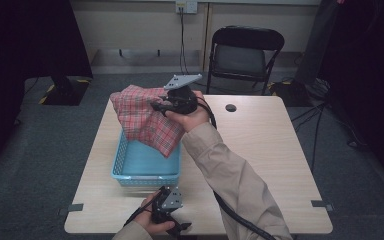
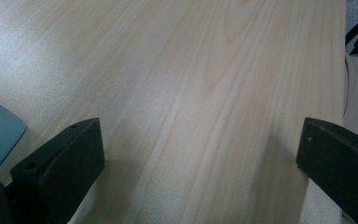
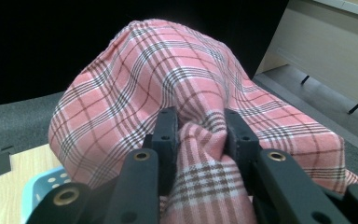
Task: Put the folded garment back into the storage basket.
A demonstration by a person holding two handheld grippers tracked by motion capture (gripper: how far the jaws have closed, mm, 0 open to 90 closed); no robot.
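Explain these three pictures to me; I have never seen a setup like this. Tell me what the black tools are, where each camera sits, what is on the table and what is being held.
No robot here: a person holds a two-jaw tool in each hand. The high view looks down on a wooden table. The other two cameras ride on the tools and look along their black jaws.

On the table stands a blue basket. The right gripper, raised over the basket's far end, has its jaws closed on a pink plaid cloth, which hangs down into the basket. The left gripper rests near the table's near edge, its jaws wide apart with nothing between them, just bare tabletop. A folding chair stands behind the table.
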